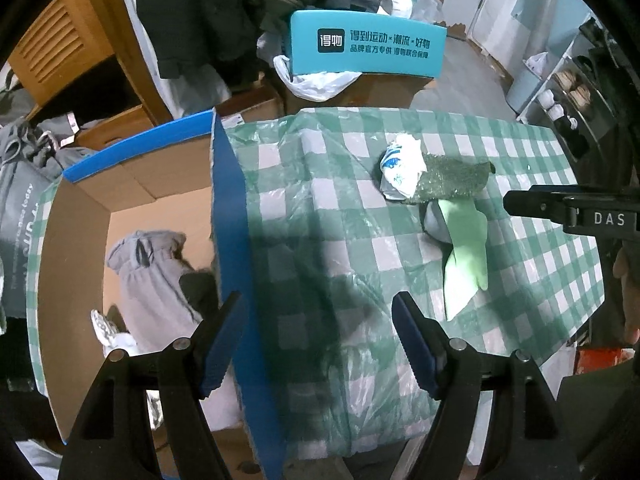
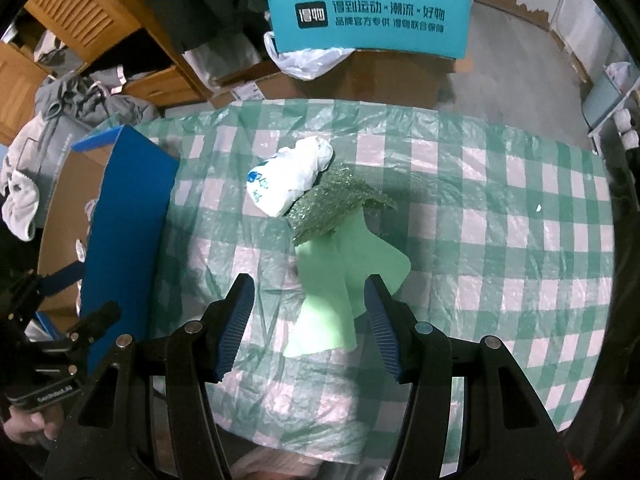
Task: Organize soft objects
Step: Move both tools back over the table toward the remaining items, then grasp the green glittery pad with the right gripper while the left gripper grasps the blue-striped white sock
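Observation:
On the green checked tablecloth [image 1: 320, 208] lies a small pile: a white printed plastic bag [image 1: 402, 170] [image 2: 288, 180], a dark green glittery cloth [image 1: 452, 180] [image 2: 336, 204] and a pale green cloth [image 1: 466, 256] [image 2: 332, 300]. My right gripper [image 2: 309, 280] hangs open right above the pale green cloth, its fingers either side and apart from it. My left gripper [image 1: 318, 300] is open and empty over the blue wall [image 1: 228, 200] of a cardboard box [image 2: 128, 200] at the table's left. A grey garment [image 1: 148, 276] lies inside that box.
A teal printed carton [image 1: 368, 46] [image 2: 368, 20] and a white plastic bag [image 1: 316, 82] stand behind the table. Wooden furniture [image 1: 60, 52] and heaped grey clothes [image 1: 24, 168] fill the left side. A shelf rack [image 1: 572, 96] stands at the right.

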### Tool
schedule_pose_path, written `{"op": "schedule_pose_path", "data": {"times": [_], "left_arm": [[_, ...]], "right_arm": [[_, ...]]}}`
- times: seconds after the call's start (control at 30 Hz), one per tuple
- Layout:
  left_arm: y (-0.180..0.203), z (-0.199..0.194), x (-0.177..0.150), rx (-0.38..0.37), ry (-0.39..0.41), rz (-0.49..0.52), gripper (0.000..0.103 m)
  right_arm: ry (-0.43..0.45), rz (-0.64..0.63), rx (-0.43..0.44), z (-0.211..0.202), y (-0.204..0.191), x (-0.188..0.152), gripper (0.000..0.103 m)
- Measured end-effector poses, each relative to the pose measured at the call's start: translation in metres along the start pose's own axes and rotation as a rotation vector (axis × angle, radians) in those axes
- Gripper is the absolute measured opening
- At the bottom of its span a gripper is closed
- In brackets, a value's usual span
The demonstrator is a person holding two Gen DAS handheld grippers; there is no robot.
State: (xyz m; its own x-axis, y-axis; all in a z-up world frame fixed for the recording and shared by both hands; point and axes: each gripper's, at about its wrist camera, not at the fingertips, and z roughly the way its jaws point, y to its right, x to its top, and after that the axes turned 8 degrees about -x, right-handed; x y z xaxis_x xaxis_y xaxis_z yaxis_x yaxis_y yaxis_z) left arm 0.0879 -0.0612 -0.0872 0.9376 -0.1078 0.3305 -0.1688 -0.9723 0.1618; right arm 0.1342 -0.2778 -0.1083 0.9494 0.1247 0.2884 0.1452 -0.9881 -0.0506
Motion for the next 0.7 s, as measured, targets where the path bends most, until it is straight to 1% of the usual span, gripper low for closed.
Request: {"op": "schedule_pose_path", "data": {"times": [0.17,0.23,0.33,0.43,0.53,0.7], "left_arm": [[0.004,0.005,0.017,-0.018,-0.010,0.019,0.076],[0.005,0.007,0.028,-0.031,-0.018,0.028,0.076],[0.006,0.012,0.046,-0.051,-0.026,0.025,0.080],[0.010,0.019,0.060,-0.052,-0.031,0.050,0.080],[0.012,0.029,0.070,-0.053,-0.040,0.063,0.080],[0.012,0.047,0.082,-0.065,-0.055,0.052,0.080]], "right_arm": [[-0.042,0.018,0.009,0.011,0.007,0.012,0.056],[-0.055,0.028,0.012,0.015,0.009,0.016,0.056],[-0.065,0.029,0.004,0.021,0.010,0.022,0.056],[-0.080,0.034,-0.004,0.029,0.012,0.028,0.056],[-0.090,0.046,0.011,0.037,0.012,0.033,0.056],[-0.097,0.097,0.034,0.050,0.017,0.043,0.056]]}}
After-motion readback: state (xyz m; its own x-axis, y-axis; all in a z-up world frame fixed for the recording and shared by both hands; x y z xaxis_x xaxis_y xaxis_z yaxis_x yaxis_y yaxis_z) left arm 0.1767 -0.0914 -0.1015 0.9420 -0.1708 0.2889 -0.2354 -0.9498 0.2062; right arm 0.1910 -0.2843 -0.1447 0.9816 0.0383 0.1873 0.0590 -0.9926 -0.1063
